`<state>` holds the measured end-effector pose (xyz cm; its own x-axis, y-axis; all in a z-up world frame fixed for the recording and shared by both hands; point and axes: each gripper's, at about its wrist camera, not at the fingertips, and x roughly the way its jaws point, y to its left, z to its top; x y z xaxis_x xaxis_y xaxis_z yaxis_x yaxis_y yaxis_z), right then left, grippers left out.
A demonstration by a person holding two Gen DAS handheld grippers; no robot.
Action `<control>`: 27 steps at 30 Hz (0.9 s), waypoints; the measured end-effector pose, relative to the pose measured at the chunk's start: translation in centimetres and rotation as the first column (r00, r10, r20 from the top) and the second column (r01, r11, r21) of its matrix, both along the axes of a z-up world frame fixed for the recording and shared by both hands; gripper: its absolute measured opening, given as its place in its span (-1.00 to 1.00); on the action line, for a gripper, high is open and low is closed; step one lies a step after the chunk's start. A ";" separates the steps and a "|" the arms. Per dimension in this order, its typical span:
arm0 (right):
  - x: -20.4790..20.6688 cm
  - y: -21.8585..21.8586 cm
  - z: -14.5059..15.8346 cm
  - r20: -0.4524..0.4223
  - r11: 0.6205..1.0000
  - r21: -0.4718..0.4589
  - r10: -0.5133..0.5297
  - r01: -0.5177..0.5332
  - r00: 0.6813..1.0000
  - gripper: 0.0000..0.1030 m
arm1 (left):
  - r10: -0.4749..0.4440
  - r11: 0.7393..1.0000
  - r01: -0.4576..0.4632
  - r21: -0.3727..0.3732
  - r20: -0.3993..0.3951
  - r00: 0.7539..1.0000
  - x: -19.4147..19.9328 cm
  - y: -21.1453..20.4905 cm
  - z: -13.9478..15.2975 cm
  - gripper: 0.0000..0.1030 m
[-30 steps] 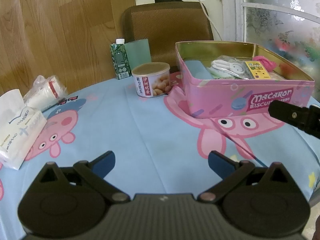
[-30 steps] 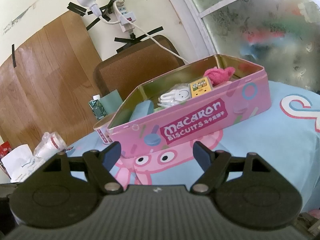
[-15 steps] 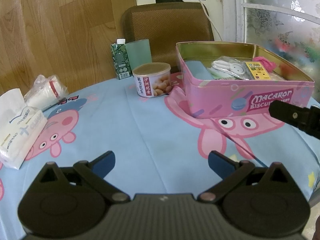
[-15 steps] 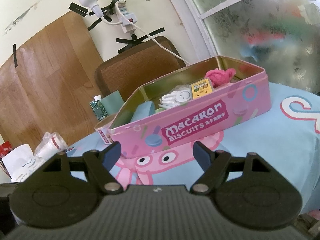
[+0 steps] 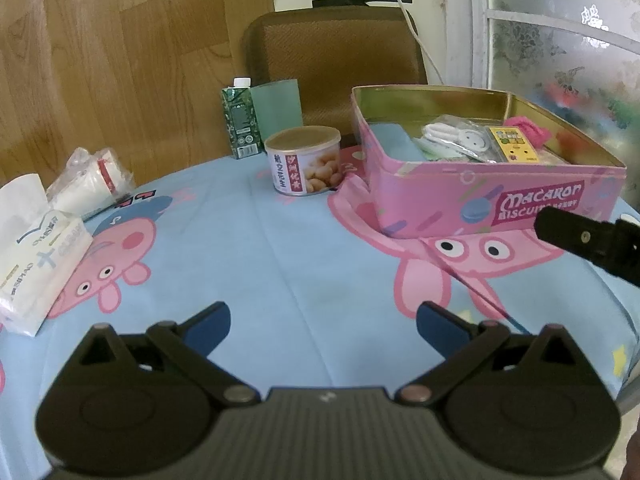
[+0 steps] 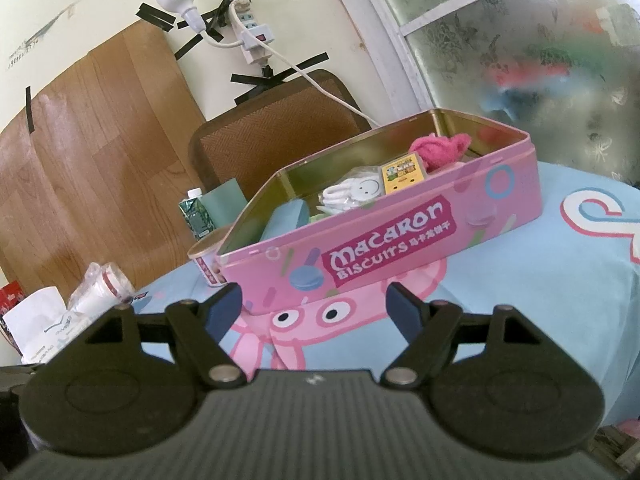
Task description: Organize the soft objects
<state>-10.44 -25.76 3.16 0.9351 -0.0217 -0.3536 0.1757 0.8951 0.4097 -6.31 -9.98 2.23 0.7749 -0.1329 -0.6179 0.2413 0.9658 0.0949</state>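
Note:
An open pink Macaron biscuit tin stands on the blue cartoon tablecloth. Inside lie a pink fuzzy cloth, a white packet, a small yellow card box and a light blue pad. My left gripper is open and empty, low over the cloth left of the tin. My right gripper is open and empty, just in front of the tin's long side; its black finger shows in the left wrist view.
A tissue pack and a bagged roll of paper cups lie at the left. A snack can, a green carton and a green cup stand behind. A brown chair is beyond the table.
Both grippers stay open and almost still. The right wrist view has drifted slightly, so the tin sits a little higher in it.

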 end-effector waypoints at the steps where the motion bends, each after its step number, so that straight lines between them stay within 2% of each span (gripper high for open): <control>1: 0.0 0.0 0.0 0.000 1.000 0.000 0.000 0.000 1.000 0.57 | 0.001 1.000 -0.001 -0.001 0.002 1.000 0.0 0.0 0.0 0.99; 27: 0.1 0.2 -0.1 -0.004 1.000 -0.002 0.008 -0.008 1.000 0.57 | 0.007 1.000 -0.007 -0.007 -0.004 1.000 0.1 0.1 -0.1 1.00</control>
